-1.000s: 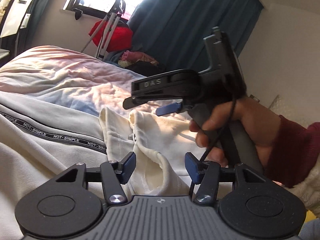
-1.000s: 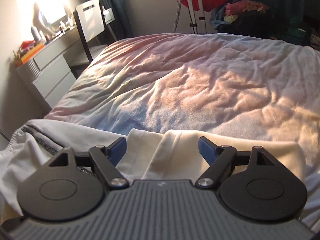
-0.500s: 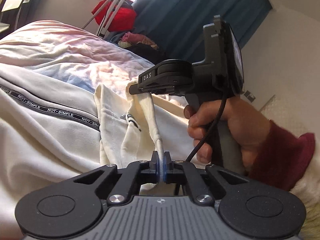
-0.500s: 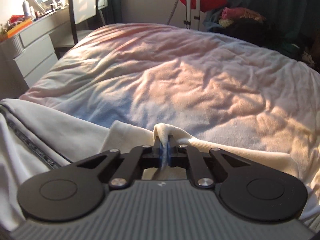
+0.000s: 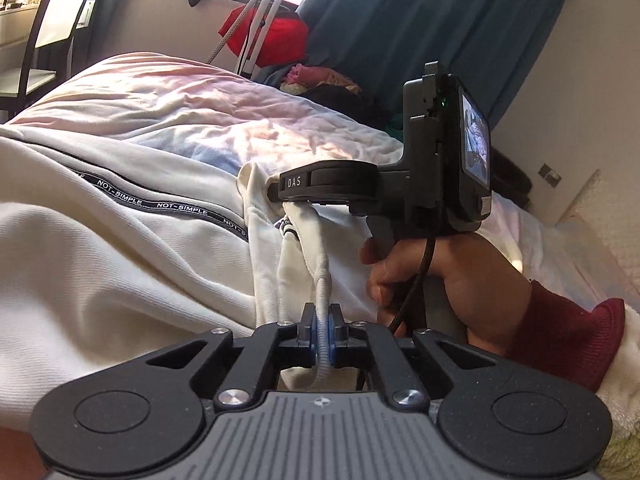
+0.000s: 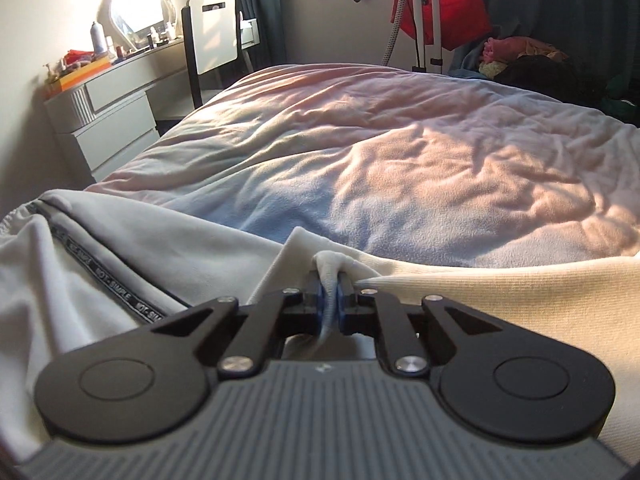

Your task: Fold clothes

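Note:
A cream garment [image 5: 272, 264] with a ribbed edge lies on the bed beside a white garment [image 5: 120, 248] that bears a black "NOT-SIMPLE" tape. My left gripper [image 5: 322, 330] is shut on the cream garment's ribbed edge, which runs taut up to my right gripper [image 5: 276, 192]. A hand [image 5: 460, 272] in a dark red sleeve holds that right gripper. In the right wrist view my right gripper [image 6: 329, 300] pinches a raised fold of the cream garment [image 6: 500, 292]; its jaws are opening slightly with the fabric still between the pads. The white garment [image 6: 120, 280] lies to its left.
A wrinkled pale bed cover [image 6: 400, 160] stretches ahead. A desk with drawers [image 6: 112, 120] and a white chair [image 6: 214, 36] stand at the left. A white stand [image 6: 424, 20], a red bag [image 6: 444, 12] and a clothes pile [image 6: 520, 56] sit by the dark curtain.
Both grippers were open over the cream garment a second ago. Each has since closed on a fold of its edge, and the right one has sunk a little.

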A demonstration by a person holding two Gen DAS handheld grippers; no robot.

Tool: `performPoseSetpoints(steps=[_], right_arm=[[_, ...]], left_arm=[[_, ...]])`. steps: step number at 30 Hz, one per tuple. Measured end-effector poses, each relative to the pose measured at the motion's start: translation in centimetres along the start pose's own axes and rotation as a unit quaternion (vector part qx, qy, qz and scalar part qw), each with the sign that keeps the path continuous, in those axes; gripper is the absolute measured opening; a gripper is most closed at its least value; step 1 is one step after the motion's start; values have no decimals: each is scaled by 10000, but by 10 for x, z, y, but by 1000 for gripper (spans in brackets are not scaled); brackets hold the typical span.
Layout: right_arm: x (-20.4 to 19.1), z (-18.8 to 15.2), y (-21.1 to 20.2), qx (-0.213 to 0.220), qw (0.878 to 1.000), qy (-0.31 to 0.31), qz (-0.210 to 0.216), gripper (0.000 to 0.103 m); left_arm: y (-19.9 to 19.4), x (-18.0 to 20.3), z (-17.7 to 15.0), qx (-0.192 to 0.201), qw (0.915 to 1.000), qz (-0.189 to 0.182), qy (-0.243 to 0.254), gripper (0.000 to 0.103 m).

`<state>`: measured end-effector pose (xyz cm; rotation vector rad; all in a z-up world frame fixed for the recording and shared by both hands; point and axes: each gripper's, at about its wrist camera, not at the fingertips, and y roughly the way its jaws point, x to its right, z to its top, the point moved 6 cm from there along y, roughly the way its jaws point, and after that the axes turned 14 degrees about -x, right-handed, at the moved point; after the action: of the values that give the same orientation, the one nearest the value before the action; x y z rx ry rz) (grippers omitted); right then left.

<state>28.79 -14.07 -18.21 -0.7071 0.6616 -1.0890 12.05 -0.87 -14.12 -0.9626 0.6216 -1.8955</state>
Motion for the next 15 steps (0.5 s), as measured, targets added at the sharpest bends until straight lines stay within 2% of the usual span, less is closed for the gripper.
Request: performPoseSetpoints(steps=[1, 3, 4, 5, 7, 9, 11, 13, 14, 15], right_arm=[[1, 0, 0, 21, 10000, 26, 6, 13], [2, 1, -4, 23, 9999, 119, 86, 23], [3, 0, -6, 17, 9997, 188, 133, 43], [3, 0, -11, 56, 9995, 246, 169, 72], [3, -3, -27, 182, 9992, 267, 243, 97], [4, -6, -44, 246, 9993, 225, 145, 99], [7, -11, -61, 305, 9993, 226, -5, 100], [14, -16, -81, 428, 9986, 293, -90, 100], [18, -18, -92, 520, 9980, 327, -124, 100], [22, -21, -103, 617, 9973, 362, -159, 100]], left_arm=[[1, 1, 0, 28, 10000, 17, 16, 9], [0, 3, 1, 130, 9999, 90, 70, 18], [-2, 4, 1, 185, 9996, 153, 117, 22], [-5, 7, 1, 237, 9993, 217, 203, 27], [-14, 12, 2, 423, 9972, 408, 467, 36], [-24, 14, 5, 697, 9936, 646, 615, 55], [-36, 15, 9, 938, 9911, 712, 616, 61], [-47, 16, 11, 1110, 9899, 680, 563, 72], [-53, 18, 12, 1191, 9888, 701, 557, 81], [-59, 20, 12, 1263, 9874, 742, 592, 84]])
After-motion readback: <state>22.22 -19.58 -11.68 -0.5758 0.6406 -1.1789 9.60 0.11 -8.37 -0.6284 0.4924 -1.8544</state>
